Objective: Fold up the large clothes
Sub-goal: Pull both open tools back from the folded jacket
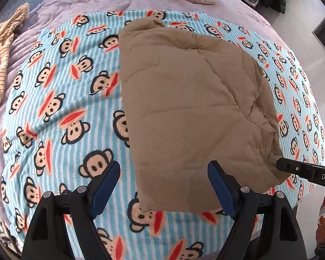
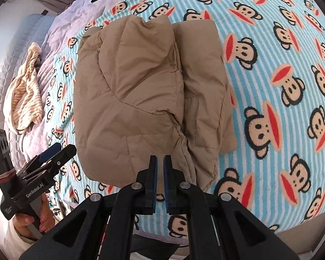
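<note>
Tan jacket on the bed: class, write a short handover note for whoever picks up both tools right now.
Left tool: open, holding nothing, poised over the near edge of the tan jacket.
Right tool: nearly shut, nothing visibly between its pads, at the jacket's near edge.
Jacket: lies in a folded bundle on the monkey blanket, which covers the bed.
Done: jacket looks folded over into a compact stack.
Left: probably tidy the bunched near corner; the striped garment lies crumpled and unfolded.
</note>
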Demonstrator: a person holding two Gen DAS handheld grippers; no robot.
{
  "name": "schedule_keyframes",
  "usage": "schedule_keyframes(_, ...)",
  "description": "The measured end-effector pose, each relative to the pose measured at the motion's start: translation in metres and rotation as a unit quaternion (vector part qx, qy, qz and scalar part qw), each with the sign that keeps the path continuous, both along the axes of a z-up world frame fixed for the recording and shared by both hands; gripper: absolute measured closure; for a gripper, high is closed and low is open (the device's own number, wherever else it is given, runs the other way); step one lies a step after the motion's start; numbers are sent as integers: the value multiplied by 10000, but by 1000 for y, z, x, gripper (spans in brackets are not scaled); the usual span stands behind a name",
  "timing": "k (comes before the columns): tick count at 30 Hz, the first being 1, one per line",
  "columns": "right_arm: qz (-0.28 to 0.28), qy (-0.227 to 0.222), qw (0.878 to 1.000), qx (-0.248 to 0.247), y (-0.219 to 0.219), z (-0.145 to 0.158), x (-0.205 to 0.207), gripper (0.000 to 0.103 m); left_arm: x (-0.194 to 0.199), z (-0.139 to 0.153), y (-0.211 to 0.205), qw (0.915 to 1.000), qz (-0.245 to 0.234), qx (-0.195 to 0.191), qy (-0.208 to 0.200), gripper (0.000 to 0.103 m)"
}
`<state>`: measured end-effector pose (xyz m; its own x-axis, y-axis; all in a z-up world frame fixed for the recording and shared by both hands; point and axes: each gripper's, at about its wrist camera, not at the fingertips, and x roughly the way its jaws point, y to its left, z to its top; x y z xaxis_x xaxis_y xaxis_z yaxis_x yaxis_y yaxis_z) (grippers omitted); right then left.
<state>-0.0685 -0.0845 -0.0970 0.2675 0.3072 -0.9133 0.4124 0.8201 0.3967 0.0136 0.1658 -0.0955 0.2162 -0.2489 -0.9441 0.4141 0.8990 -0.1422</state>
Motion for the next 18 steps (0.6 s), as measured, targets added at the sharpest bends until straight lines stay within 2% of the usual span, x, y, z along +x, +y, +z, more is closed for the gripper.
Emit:
schedule_keyframes(8, 98, -61, 9999, -99, 7, 7, -3, 97, -7, 11, 7, 9997, 163, 95, -157, 20)
schedule_keyframes(16, 149, -235, 9996, 27, 10, 8, -10, 97, -23, 21, 8, 9988, 318, 272, -251, 20)
schedule_keyframes(18, 169, -280, 9995, 24, 10, 12, -15, 97, -30, 27, 8, 9984, 345, 288, -329, 11)
